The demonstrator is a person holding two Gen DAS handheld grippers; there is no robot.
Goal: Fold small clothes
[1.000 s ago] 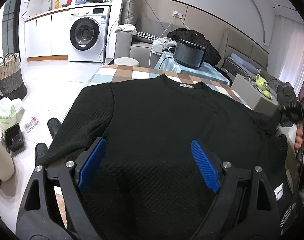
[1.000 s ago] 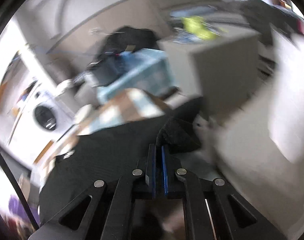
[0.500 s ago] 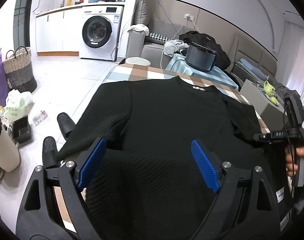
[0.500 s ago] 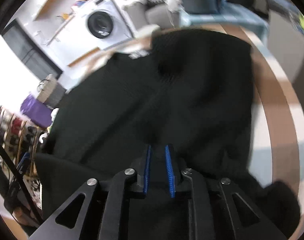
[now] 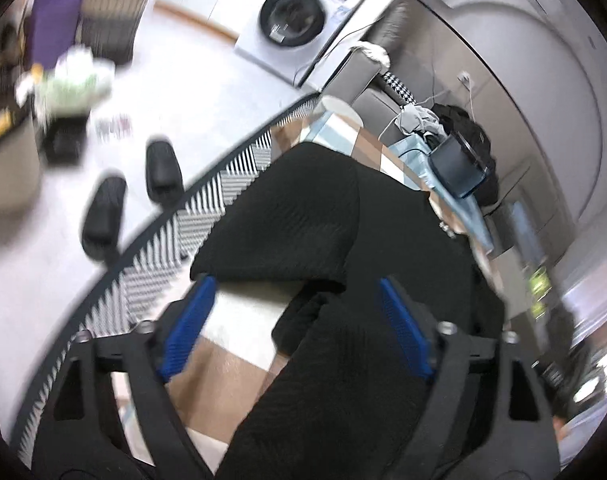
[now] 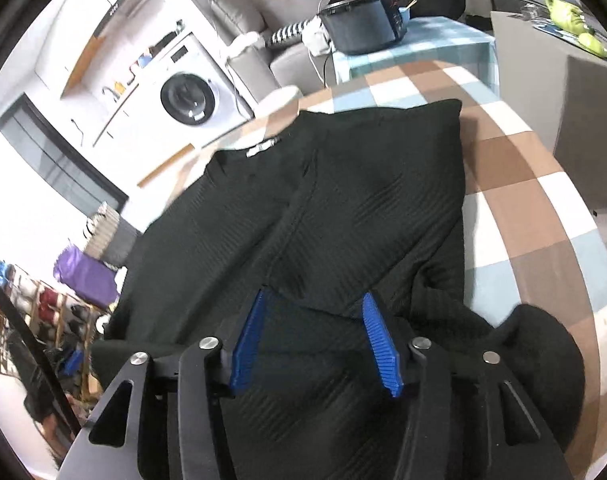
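- A black knit sweater (image 6: 343,208) lies on the checked surface (image 6: 523,184), one sleeve folded across its body.
- The left gripper (image 5: 299,328) tilts down over the sweater's other sleeve (image 5: 287,220), jaws apart and closing, pads not pressing cloth.
- The right gripper (image 6: 315,340) angles down over the folded sleeve, jaws opening, gripping nothing.
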